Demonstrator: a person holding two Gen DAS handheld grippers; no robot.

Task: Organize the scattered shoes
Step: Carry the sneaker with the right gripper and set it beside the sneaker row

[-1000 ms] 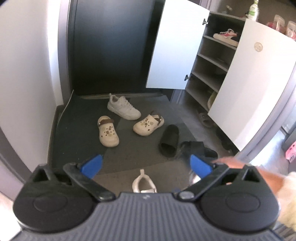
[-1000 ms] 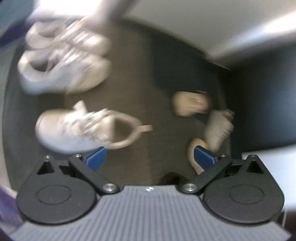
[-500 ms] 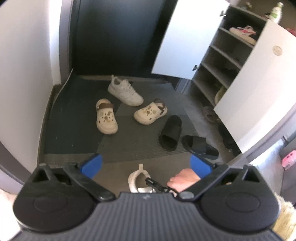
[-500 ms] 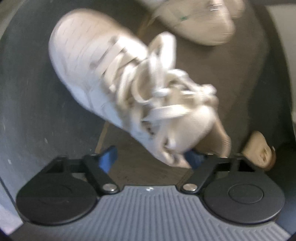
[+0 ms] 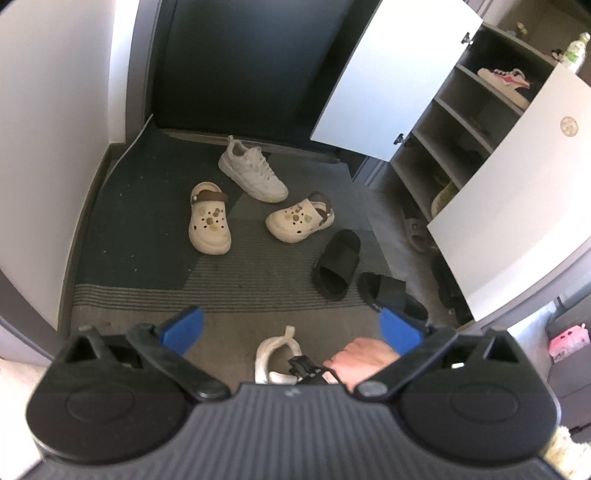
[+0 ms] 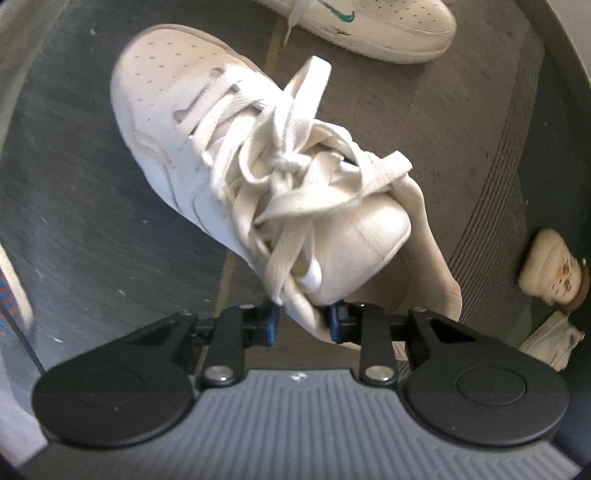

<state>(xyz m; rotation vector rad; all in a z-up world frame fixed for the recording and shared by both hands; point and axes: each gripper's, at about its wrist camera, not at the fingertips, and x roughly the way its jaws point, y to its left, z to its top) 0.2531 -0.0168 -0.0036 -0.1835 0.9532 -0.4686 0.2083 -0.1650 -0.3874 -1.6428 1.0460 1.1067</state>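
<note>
On an entryway floor, the right gripper (image 6: pixel 301 319) points steeply down with its jaws closing on the side collar of a white lace-up sneaker (image 6: pixel 240 162), whose toe points to eleven o'clock in the right wrist view; another white sneaker with a green logo (image 6: pixel 369 22) lies at twelve o'clock. The left gripper (image 5: pixel 291 326) hangs wide open with nothing between its blue pads. On the striped mat (image 5: pixel 258 273) ahead of it, at twelve o'clock, lie a second white sneaker (image 5: pixel 251 170), two cream clogs (image 5: pixel 208 218) and two black slides (image 5: pixel 338 264), and at two o'clock an open shoe cabinet (image 5: pixel 458 122).
</note>
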